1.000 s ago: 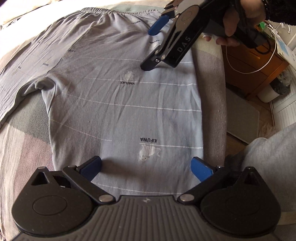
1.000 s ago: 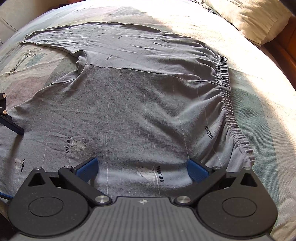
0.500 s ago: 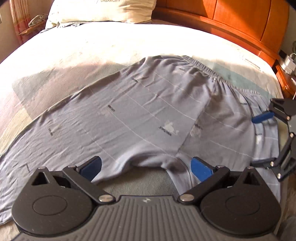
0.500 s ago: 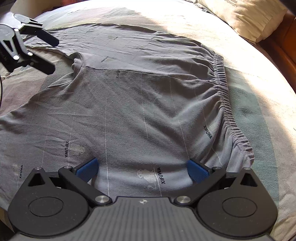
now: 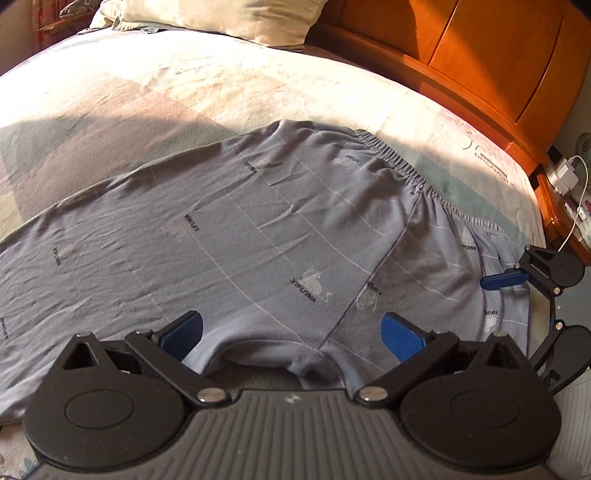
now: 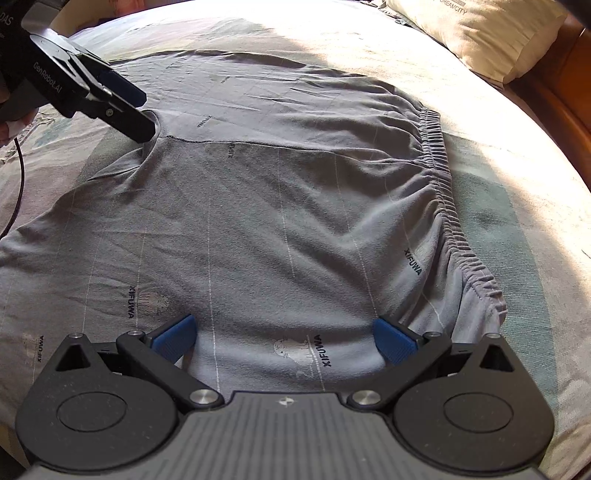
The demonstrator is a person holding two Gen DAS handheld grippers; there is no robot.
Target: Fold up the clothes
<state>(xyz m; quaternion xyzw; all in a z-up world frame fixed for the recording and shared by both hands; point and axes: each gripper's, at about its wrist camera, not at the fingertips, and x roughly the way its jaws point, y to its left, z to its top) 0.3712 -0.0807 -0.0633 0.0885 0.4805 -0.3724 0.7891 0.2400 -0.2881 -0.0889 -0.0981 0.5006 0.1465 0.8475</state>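
Observation:
Grey-blue pyjama trousers [image 5: 258, 240] lie spread flat on the bed, with the elastic waistband [image 6: 443, 184] on the right in the right wrist view. My left gripper [image 5: 291, 332] is open and low at the crotch, whose curved edge lies between its blue pads. The right wrist view shows the left gripper [image 6: 146, 115] at that same spot. My right gripper [image 6: 284, 332] is open over the near side edge of the trousers [image 6: 295, 203], close to the waistband corner. It also appears as the right gripper [image 5: 524, 321] at the right edge of the left wrist view.
The trousers rest on a pale patterned bedsheet [image 5: 147, 92], part sunlit and part in shadow. A pillow [image 6: 480, 33] lies at the head, against an orange wooden headboard [image 5: 480, 66]. A bedside stand with a plug and white cable [image 5: 569, 192] stands beyond the bed's corner.
My left gripper has swung from over the trouser leg to the crotch and come closer to it. The right gripper has hardly moved. Both stay open.

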